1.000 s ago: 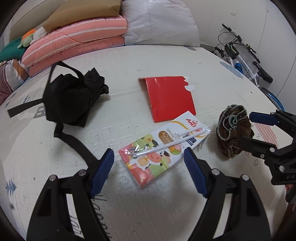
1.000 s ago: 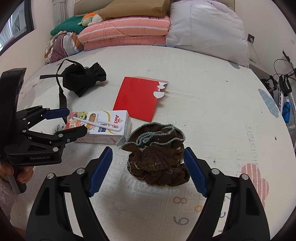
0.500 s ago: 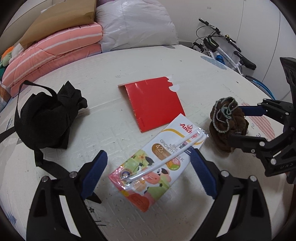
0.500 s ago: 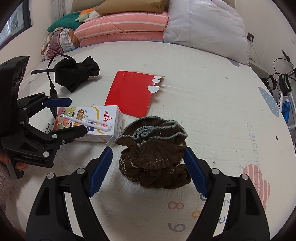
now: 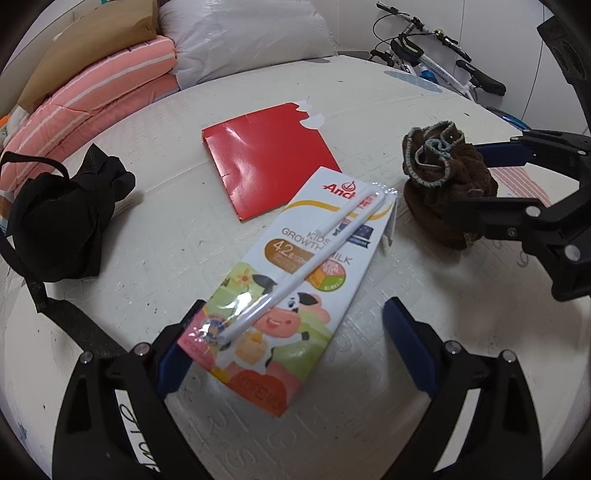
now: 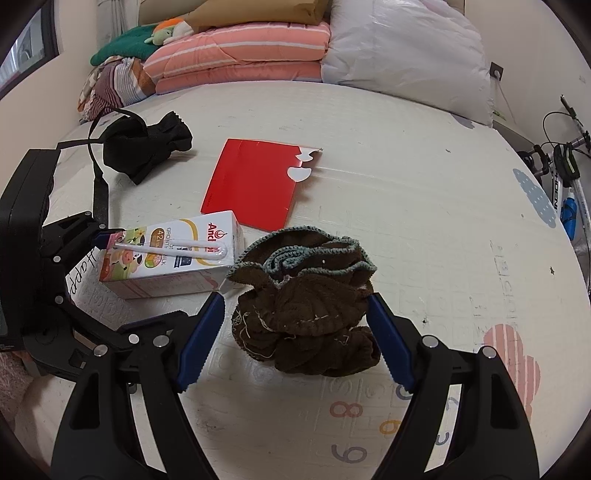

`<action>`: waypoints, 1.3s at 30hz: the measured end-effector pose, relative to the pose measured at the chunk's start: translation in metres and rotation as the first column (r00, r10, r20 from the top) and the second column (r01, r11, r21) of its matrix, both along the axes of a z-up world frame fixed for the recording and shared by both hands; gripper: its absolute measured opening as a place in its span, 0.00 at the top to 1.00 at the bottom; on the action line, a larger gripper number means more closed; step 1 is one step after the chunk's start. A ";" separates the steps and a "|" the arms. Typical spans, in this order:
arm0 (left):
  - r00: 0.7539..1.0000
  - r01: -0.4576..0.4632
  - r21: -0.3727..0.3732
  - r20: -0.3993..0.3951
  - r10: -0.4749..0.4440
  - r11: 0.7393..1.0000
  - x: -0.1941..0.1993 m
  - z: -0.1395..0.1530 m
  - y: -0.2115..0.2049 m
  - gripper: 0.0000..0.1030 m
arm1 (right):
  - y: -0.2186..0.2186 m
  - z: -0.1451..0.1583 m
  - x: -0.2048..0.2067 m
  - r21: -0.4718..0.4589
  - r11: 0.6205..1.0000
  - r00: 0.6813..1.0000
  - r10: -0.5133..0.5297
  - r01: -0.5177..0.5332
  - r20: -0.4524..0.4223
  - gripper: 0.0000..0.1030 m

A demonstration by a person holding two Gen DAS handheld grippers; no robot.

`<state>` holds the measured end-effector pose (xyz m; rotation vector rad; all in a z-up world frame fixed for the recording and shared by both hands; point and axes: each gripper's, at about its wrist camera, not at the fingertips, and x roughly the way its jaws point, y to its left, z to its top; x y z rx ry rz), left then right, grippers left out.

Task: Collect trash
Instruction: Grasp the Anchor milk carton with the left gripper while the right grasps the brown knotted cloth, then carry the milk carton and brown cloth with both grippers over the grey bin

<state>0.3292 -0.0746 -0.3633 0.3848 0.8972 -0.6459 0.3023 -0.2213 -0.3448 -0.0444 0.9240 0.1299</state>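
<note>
straddling milk carton (image 5: 295, 284), left claw (image 5: 291, 347) spread

Glossy printed milk carton (image 5: 291, 291), shiny red paper folder (image 5: 267, 162), rough brown knitted cloth (image 6: 310, 306).

Floor is a pale foam play mat (image 6: 424, 206) w/ printed numbers at 6 o'clock in the right wrist view, a pink cloud print (image 6: 513, 365) at 4 and a grey-blue cloud print (image 6: 533, 197) at 3. Along the mat's far edge, 12 o'clock: stacked pink striped quilts (image 6: 243, 55), a brown paper sheet (image 6: 258, 11) on top. White pillow (image 6: 406, 51) just beside them at 1, touching. Green blanket (image 6: 125, 46) at 11 w/ a stuffed toy (image 6: 168, 31) on it; striped cloth (image 6: 114, 86) below that. Wall socket (image 6: 496, 70) at 2. Bicycle (image 6: 565, 173) off the mat at 3, partly cut off by the frame.
</note>
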 end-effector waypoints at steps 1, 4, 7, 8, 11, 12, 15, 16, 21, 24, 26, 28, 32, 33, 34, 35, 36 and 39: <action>1.000 0.000 0.008 0.013 0.000 1.000 -0.001 0.000 -0.001 0.09 | -0.001 -0.001 0.000 0.001 1.000 1.000 -0.002 0.002 -0.001 0.26; 1.000 0.013 0.010 0.027 -0.013 1.000 -0.008 0.003 -0.006 0.20 | -0.001 -0.003 0.001 -0.008 1.000 1.000 -0.007 0.007 -0.003 0.26; 1.000 0.024 -0.023 -0.002 -0.025 0.999 -0.012 0.006 -0.008 0.39 | -0.002 -0.006 0.003 -0.013 1.000 1.000 -0.012 0.011 -0.011 0.29; 1.000 0.022 -0.019 0.003 -0.022 1.000 -0.012 0.006 -0.009 0.39 | -0.003 -0.007 0.004 -0.015 1.000 1.000 -0.014 0.014 -0.014 0.31; 1.000 0.024 -0.019 -0.001 -0.024 1.000 -0.013 0.006 -0.010 0.40 | -0.002 -0.007 0.003 -0.032 0.999 1.000 -0.015 0.015 -0.010 0.38; 1.000 0.024 -0.025 -0.004 -0.024 0.999 -0.014 0.006 -0.010 0.41 | -0.002 -0.007 0.003 -0.038 0.999 1.000 -0.013 0.013 -0.008 0.41; 1.000 0.006 -0.037 0.000 -0.006 0.999 -0.018 0.011 -0.009 0.43 | -0.003 -0.004 0.001 -0.034 0.999 1.000 -0.013 0.013 -0.001 0.47; 1.000 0.000 -0.040 -0.002 0.000 0.999 -0.018 0.013 -0.008 0.44 | -0.003 -0.003 0.001 -0.029 1.000 1.000 -0.011 0.011 -0.001 0.50; 0.999 -0.039 -0.043 0.004 0.040 0.998 -0.026 0.028 -0.005 0.48 | -0.005 0.010 -0.006 0.005 1.000 1.000 -0.007 0.007 0.020 0.54; 0.998 -0.063 -0.050 0.015 0.064 0.997 -0.034 0.040 -0.002 0.49 | -0.004 0.022 -0.013 0.019 1.000 0.999 -0.001 0.000 0.034 0.55; 0.997 -0.079 -0.060 0.022 0.080 0.995 -0.042 0.049 0.000 0.49 | -0.004 0.030 -0.019 0.028 1.000 0.999 0.005 -0.006 0.044 0.55; 0.995 -0.096 -0.067 0.028 0.098 0.993 -0.052 0.059 0.002 0.49 | -0.003 0.039 -0.027 0.041 0.999 0.999 0.014 -0.016 0.050 0.56; 0.990 -0.128 -0.074 0.056 0.133 0.989 -0.074 0.085 0.002 0.49 | -0.002 0.058 -0.049 0.061 0.998 0.997 0.022 -0.026 0.069 0.57; 0.988 -0.135 -0.079 0.064 0.140 0.988 -0.082 0.094 0.001 0.49 | -0.002 0.063 -0.055 0.065 0.998 0.997 0.021 -0.026 0.073 0.57; 0.987 -0.141 -0.086 0.070 0.147 0.986 -0.089 0.102 0.001 0.49 | -0.003 0.069 -0.063 0.072 0.997 0.997 0.021 -0.026 0.078 0.57; 0.985 -0.148 -0.092 0.075 0.155 0.985 -0.095 0.110 0.001 0.49 | -0.005 0.073 -0.070 0.077 0.997 0.997 0.019 -0.026 0.081 0.57; 0.983 -0.157 -0.096 0.084 0.165 0.983 -0.104 0.119 0.000 0.49 | -0.007 0.079 -0.079 0.082 0.996 0.996 0.017 -0.024 0.085 0.57; 0.976 -0.184 -0.105 0.099 0.194 0.977 -0.128 0.143 -0.003 0.49 | -0.014 0.096 -0.103 0.096 0.995 0.995 0.004 -0.014 0.099 0.57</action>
